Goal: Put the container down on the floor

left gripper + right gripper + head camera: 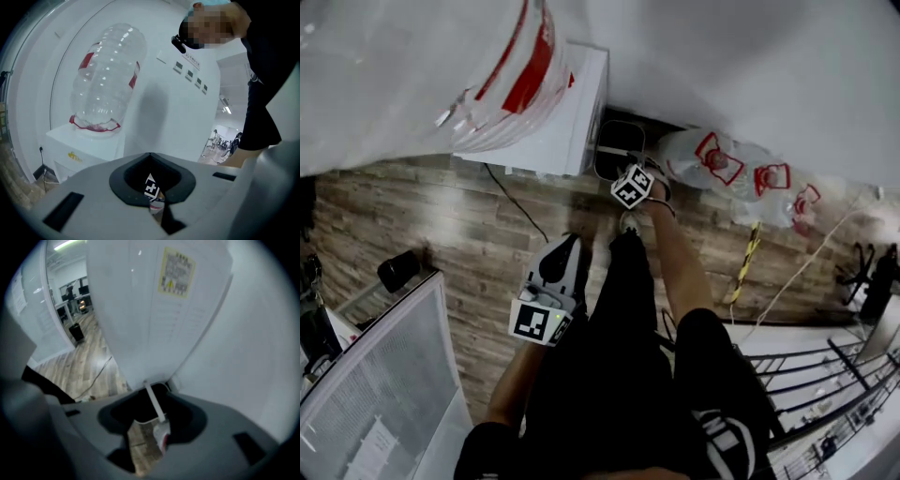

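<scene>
I see a floor [412, 206] of grey-brown wood planks meeting a plain white wall [750, 66]. A white cabinet [562, 122] stands against this wall, a black cable [514, 200] lying beside it.

Beyond the hand-held gripper [157, 208], a clear water jug [107, 77] stands neck-down on a white dispenser [86, 150].

Open floor [441, 216] left; dispenser [553, 112], bin [619, 123], bottles [712, 159] crowd the wall [750, 56].

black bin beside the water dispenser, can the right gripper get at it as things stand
Probably yes: the right gripper hangs near the black bin, jaws apart and empty, pointing down at it. Nothing lies between them; the water dispenser stands beside the bin, not over it.
</scene>
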A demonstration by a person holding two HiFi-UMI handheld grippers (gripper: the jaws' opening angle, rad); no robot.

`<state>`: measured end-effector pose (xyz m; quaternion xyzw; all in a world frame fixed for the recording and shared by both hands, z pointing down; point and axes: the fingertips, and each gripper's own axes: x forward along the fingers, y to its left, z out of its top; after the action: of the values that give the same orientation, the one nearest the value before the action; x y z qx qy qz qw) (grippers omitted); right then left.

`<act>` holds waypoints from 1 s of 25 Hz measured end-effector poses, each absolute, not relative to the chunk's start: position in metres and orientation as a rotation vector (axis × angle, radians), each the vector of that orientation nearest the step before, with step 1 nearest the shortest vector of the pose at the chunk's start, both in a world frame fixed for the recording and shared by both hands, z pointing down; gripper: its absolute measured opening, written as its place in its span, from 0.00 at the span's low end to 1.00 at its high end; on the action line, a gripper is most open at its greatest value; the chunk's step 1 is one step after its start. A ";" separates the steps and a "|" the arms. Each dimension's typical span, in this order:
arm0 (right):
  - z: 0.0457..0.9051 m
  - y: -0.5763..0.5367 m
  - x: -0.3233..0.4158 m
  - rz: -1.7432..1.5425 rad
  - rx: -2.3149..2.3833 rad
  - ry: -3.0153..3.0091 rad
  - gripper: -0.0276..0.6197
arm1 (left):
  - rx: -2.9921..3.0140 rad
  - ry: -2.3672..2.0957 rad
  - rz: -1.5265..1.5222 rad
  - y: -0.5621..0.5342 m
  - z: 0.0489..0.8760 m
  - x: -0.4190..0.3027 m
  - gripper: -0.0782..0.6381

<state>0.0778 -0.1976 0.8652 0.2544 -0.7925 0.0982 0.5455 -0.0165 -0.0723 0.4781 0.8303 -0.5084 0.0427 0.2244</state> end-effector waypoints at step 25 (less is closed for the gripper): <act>0.408 -0.047 0.098 0.758 1.419 -2.254 0.10 | 2.515 -1.352 0.102 -0.023 0.306 -0.070 0.15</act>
<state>0.0980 -0.0466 0.4080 0.5037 -0.7998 0.2689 0.1851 -0.0703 -0.0230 0.3059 0.8714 -0.4683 0.0354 0.1419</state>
